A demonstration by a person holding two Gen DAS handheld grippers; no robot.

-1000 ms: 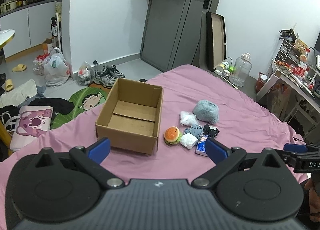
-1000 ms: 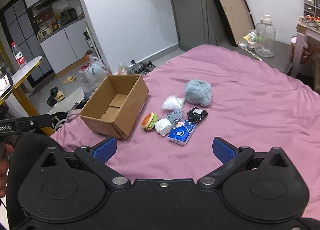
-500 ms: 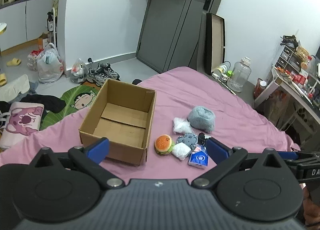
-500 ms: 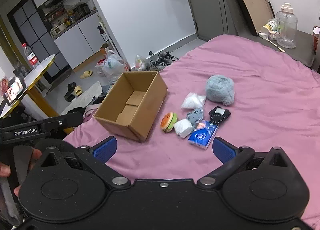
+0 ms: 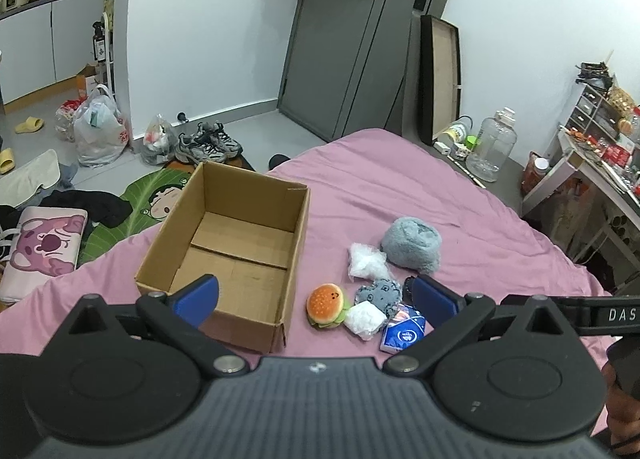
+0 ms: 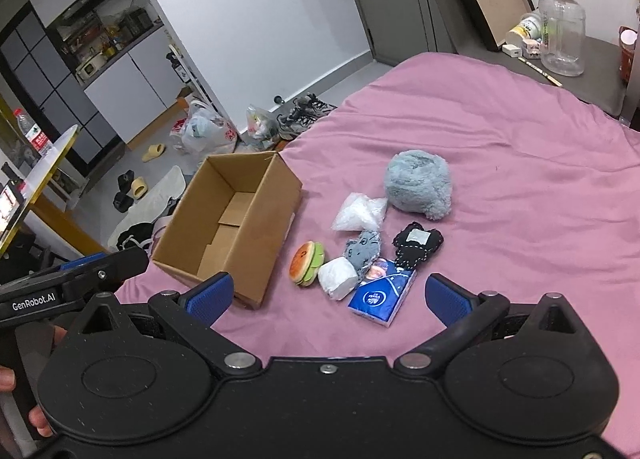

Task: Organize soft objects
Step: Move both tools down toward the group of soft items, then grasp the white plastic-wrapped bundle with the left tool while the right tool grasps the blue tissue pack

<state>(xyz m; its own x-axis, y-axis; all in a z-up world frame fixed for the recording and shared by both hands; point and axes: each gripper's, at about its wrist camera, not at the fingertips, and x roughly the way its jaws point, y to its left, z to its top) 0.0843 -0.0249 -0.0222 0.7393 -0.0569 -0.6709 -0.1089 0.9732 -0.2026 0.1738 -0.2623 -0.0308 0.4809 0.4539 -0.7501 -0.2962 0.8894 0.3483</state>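
Observation:
An empty open cardboard box point(image 5: 236, 255) point(image 6: 236, 219) stands on the pink bed. To its right lies a cluster of soft items: a burger plush point(image 5: 325, 304) point(image 6: 307, 263), a white wad point(image 5: 364, 319) point(image 6: 338, 278), a grey plush point(image 5: 380, 293) point(image 6: 363, 247), a clear crinkled bag point(image 5: 366, 261) point(image 6: 360, 213), a fluffy grey-blue ball point(image 5: 412, 245) point(image 6: 419, 185), a black pouch point(image 6: 418, 243) and a blue tissue pack point(image 5: 402, 333) point(image 6: 382, 293). My left gripper point(image 5: 314, 295) and right gripper point(image 6: 328, 293) both hover open and empty short of the cluster.
The bed sheet point(image 6: 520, 179) stretches free to the right. On the floor past the bed are shoes point(image 5: 208, 143), plastic bags point(image 5: 96, 127) and a mat. A water jug point(image 5: 490, 151) and a cluttered desk point(image 5: 600, 163) stand at the right.
Both grippers have moved in closer to the box and the cluster, which now look larger. Both stayed open. Nothing on the bed has moved.

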